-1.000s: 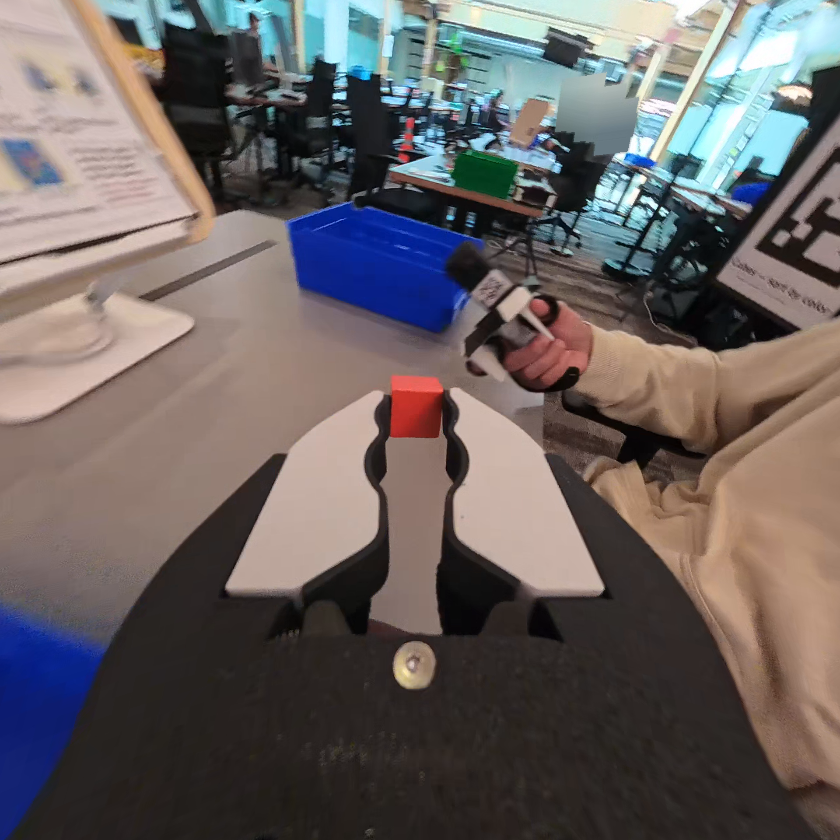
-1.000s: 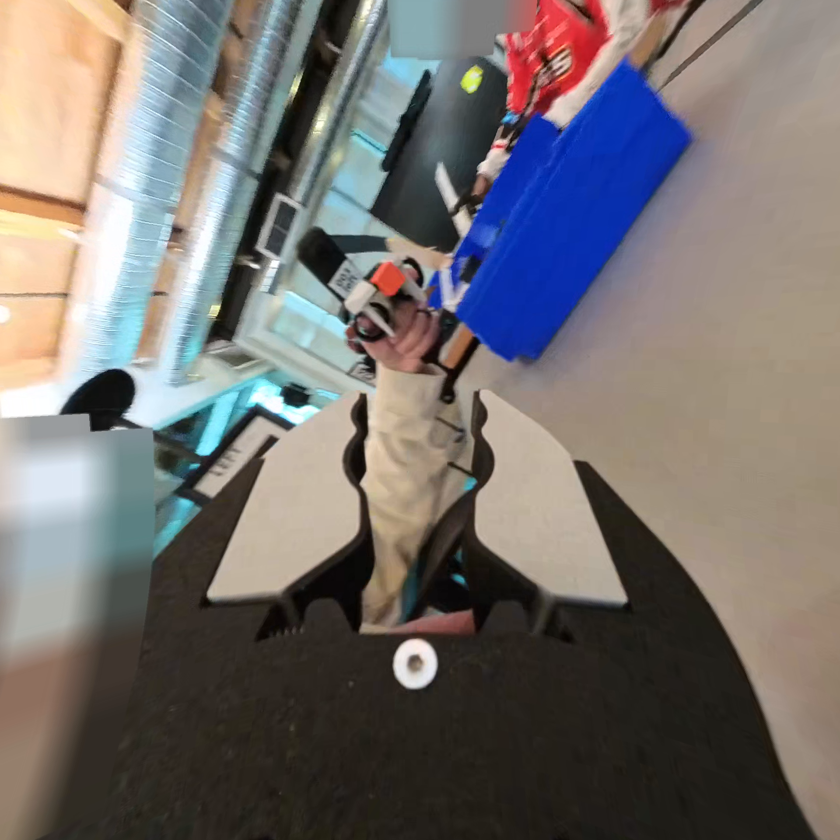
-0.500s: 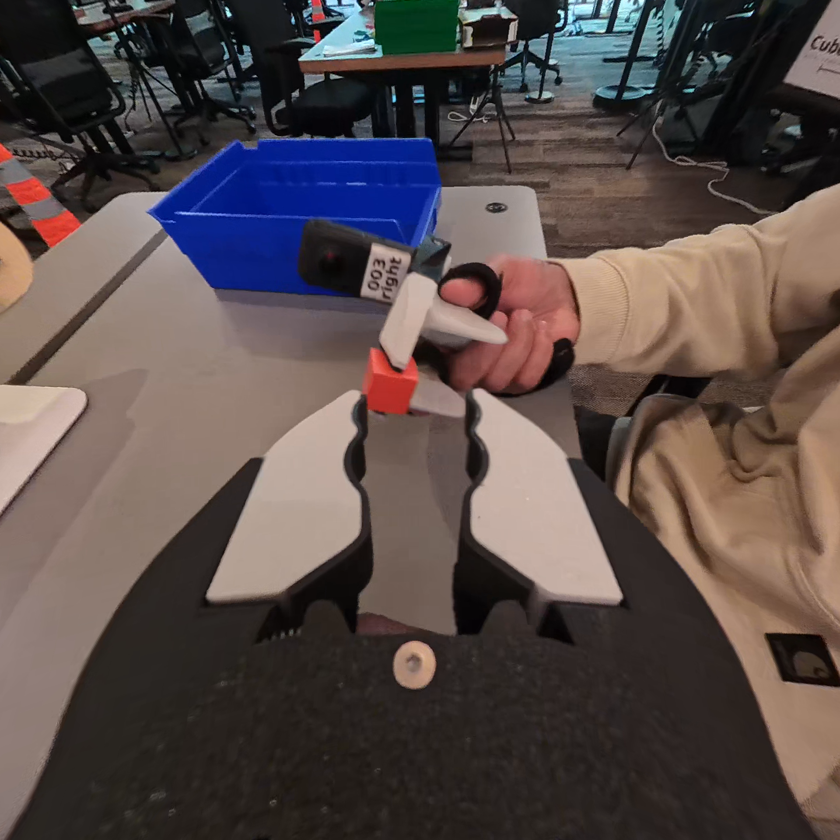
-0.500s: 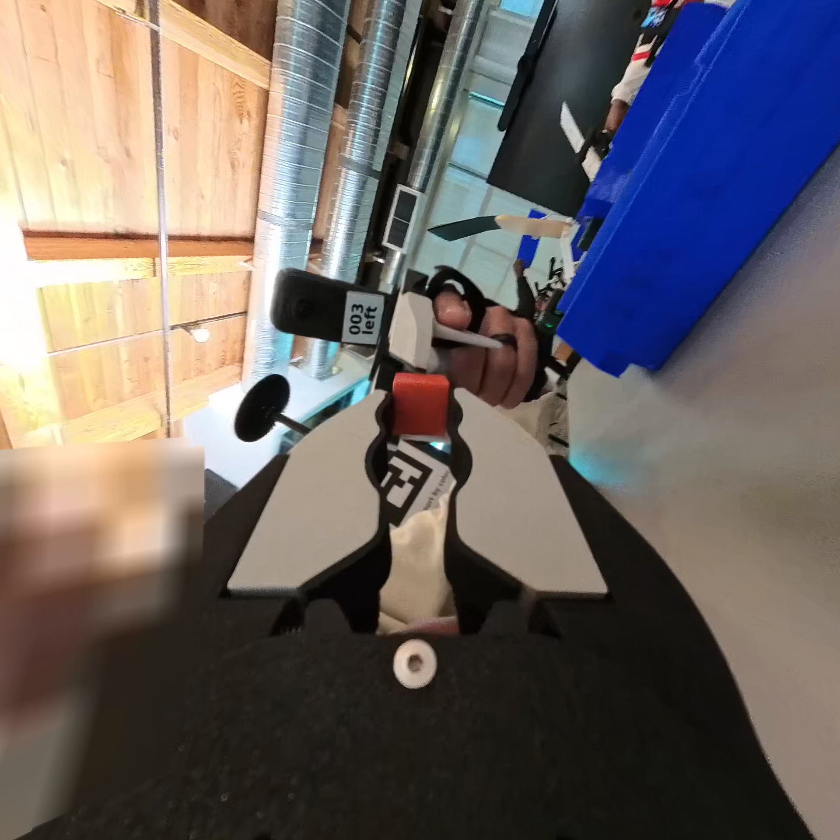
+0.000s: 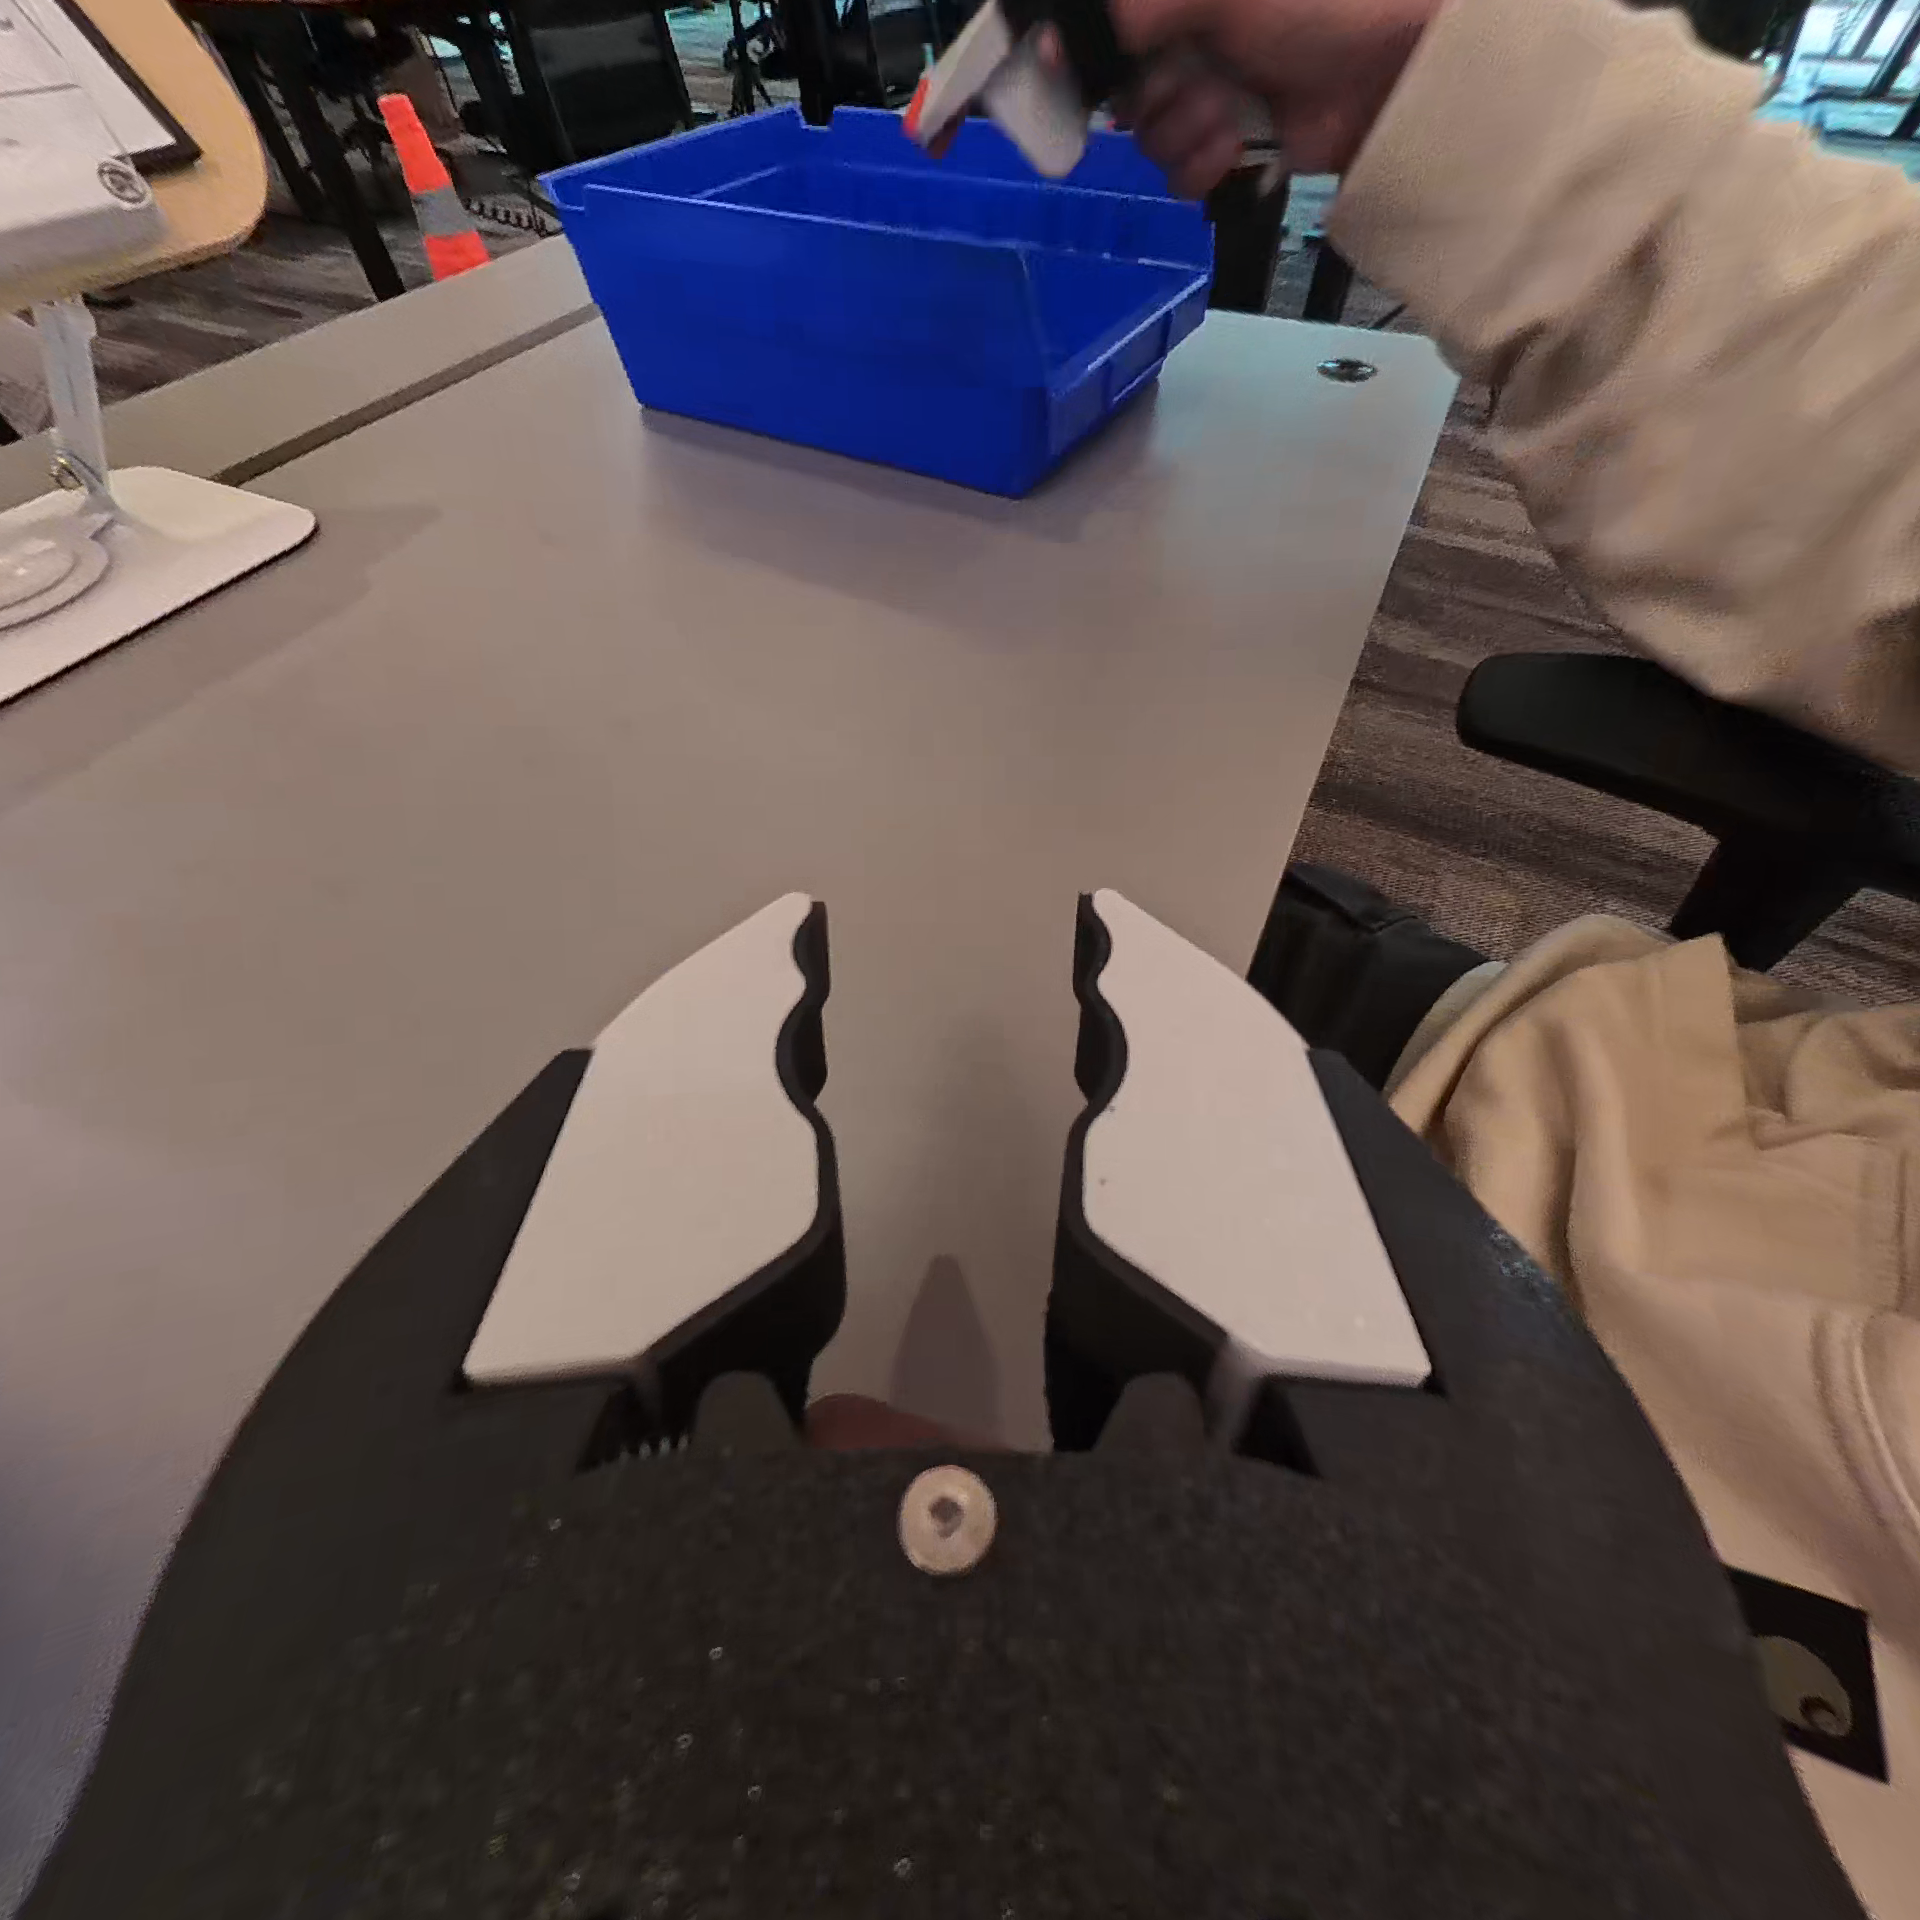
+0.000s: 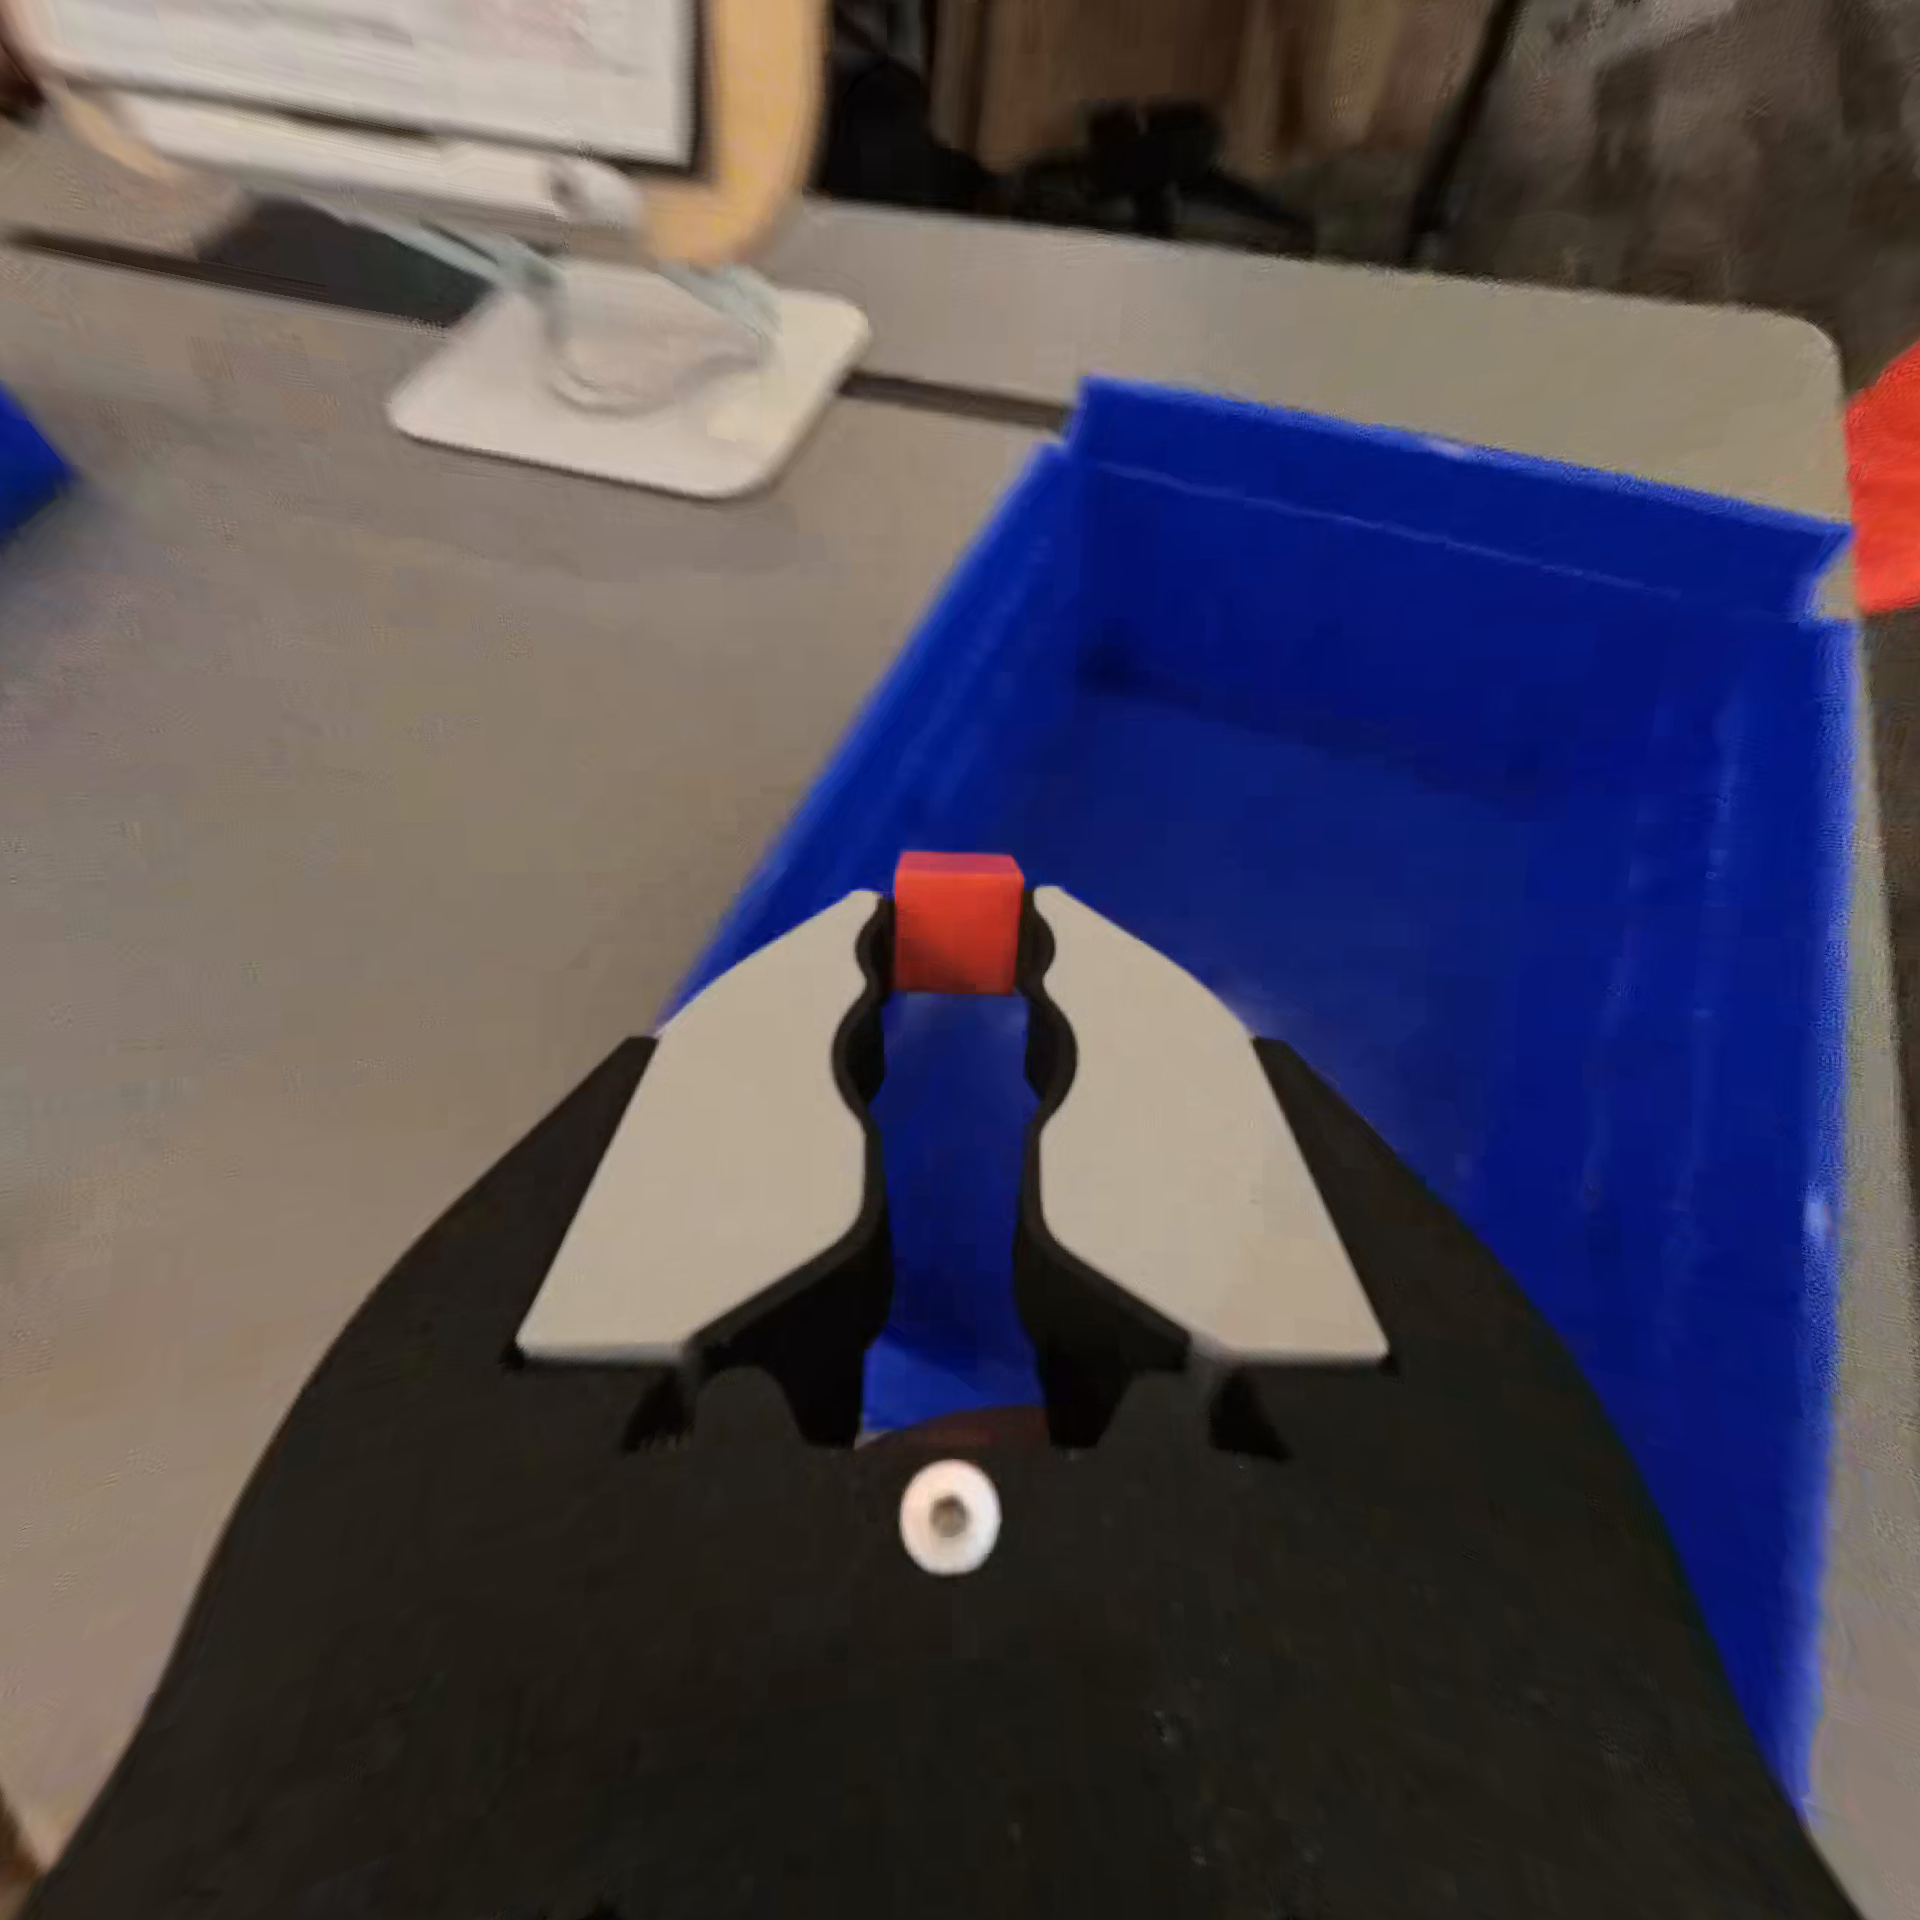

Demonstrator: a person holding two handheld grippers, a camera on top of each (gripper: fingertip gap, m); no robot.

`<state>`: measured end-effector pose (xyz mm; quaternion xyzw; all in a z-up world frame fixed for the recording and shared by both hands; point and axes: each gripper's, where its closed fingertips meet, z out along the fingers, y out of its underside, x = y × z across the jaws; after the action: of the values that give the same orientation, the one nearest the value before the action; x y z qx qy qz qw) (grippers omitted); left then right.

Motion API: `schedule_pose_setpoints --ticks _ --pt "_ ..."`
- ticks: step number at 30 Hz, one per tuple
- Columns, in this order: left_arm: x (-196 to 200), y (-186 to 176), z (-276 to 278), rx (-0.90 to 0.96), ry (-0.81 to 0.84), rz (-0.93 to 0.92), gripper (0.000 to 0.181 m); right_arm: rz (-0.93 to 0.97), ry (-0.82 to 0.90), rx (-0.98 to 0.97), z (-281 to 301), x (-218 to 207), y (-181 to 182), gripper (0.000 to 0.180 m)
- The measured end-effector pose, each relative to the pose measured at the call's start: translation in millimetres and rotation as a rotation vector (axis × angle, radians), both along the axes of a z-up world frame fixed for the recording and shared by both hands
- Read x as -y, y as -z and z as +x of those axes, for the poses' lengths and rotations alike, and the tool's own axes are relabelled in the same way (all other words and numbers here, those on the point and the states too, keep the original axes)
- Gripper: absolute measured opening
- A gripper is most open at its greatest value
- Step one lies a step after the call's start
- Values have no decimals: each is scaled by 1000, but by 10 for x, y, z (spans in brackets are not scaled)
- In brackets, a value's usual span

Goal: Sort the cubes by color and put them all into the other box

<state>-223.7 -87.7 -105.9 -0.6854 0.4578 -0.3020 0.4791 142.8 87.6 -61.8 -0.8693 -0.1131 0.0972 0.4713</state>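
- My right claw pinches the red cube at its tips, above the blue bin.
- My left claw gapes wide, empty, over the grey tabletop.

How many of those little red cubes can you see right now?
1: a red cube pinched between the right gripper's fingertips, above the blue box. What shows of the box inside is bare; others may be hidden elsewhere.

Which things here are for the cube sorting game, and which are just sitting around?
For the job:
- red cube, pinched in the right gripper
- blue box under it
- left gripper, open, holding nothing

Just lying about:
- white stand on the grey table
- orange traffic cone
- black chair
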Motion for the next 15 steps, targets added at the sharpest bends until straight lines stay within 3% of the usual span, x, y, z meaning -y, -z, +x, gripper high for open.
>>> schedule_pose_setpoints --ticks 3,7,12,13,15 --pt "2 -11 42 15 -2 -16 45 -267 85 68 512 -335 568 23" --pt "-6 75 53 -8 0 -43 45 -528 94 54 621 -537 1078 23" --pt "-21 154 13 -26 -6 -57 46 -610 133 94 616 -581 1203 26" --pt "-27 173 0 -29 -9 -63 47 -614 139 116 631 -556 1193 36" --pt "-75 208 -52 -37 -37 -66 47 -543 151 139 634 -513 1006 39"
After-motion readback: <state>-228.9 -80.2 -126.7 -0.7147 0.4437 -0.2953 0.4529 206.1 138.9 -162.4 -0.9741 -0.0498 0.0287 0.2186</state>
